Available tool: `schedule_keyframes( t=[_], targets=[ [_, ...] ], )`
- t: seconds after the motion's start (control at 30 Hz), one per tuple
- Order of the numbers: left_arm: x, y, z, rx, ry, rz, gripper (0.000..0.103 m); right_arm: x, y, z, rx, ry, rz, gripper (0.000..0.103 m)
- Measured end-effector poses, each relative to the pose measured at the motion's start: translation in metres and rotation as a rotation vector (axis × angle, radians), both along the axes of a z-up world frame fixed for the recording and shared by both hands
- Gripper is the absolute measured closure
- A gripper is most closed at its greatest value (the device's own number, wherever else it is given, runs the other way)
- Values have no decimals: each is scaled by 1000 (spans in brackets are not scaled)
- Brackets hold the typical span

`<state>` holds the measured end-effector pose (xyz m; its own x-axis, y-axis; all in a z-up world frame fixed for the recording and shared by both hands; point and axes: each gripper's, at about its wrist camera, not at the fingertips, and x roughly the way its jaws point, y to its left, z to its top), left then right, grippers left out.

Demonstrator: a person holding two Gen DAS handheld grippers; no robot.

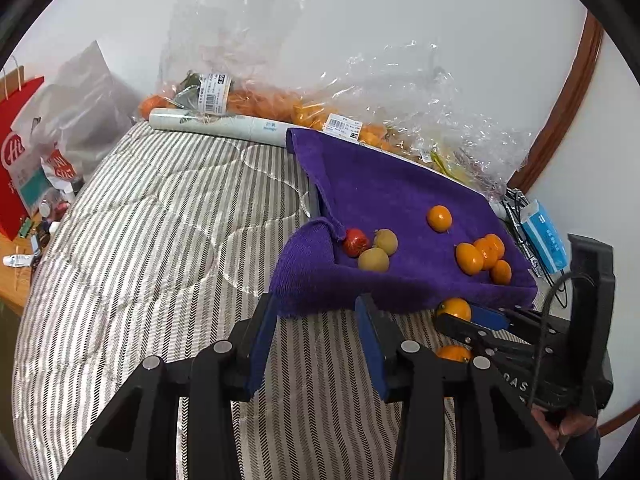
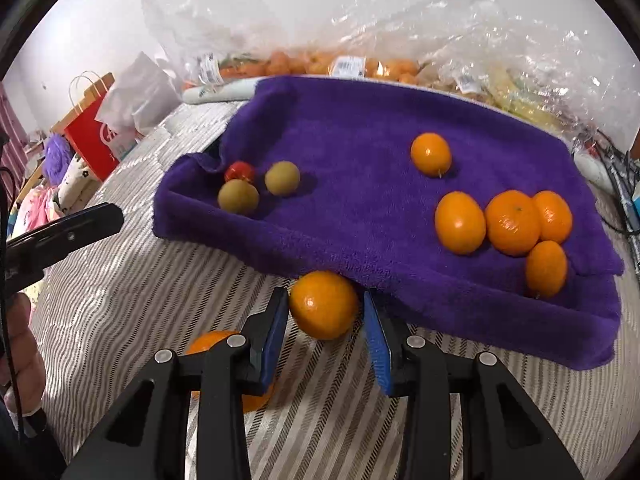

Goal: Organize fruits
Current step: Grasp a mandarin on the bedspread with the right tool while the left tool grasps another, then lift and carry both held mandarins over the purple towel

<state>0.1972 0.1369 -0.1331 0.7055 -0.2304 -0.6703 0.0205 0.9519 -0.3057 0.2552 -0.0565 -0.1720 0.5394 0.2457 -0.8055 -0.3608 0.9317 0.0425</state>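
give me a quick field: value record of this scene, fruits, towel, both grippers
surface: striped quilt
towel: purple towel spread on the quilt
oranges on towel: five, four clustered, one apart
other fruit on towel: two green fruits, one red fruit
right gripper: open, fingers either side of an orange at the towel's edge
second loose orange: on the quilt, under the right gripper
left gripper: open, empty
background: bagged fruit

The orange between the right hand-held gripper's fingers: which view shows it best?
The right wrist view: the orange sits whole and central between open fingers. The left wrist view shows only its top behind the right hand-held gripper.
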Motion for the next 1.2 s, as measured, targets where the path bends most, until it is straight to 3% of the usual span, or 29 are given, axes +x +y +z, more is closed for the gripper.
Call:
schedule_keyframes(
  t=[0.17, 0.43, 0.93, 1.07, 1.2],
  targets=[
    [3, 1, -5, -13, 4, -9, 64, 5, -3, -3, 27, 14, -6, 68],
    [-3, -12, 1, -4, -2, -43, 64, -15, -9, 12, -11, -68, 7, 68],
    [-12, -92, 1, 2, 36, -208, 60, -53, -86, 34, -2, -157, -95, 68],
    [-14, -115, -5, 40, 55, -241, 60, -60, -106, 32, 0, -167, -128, 68],
    [-14, -129, -9, 116, 52, -215, 58, -65, -125, 31, 16, -171, -154, 68]
  ],
)
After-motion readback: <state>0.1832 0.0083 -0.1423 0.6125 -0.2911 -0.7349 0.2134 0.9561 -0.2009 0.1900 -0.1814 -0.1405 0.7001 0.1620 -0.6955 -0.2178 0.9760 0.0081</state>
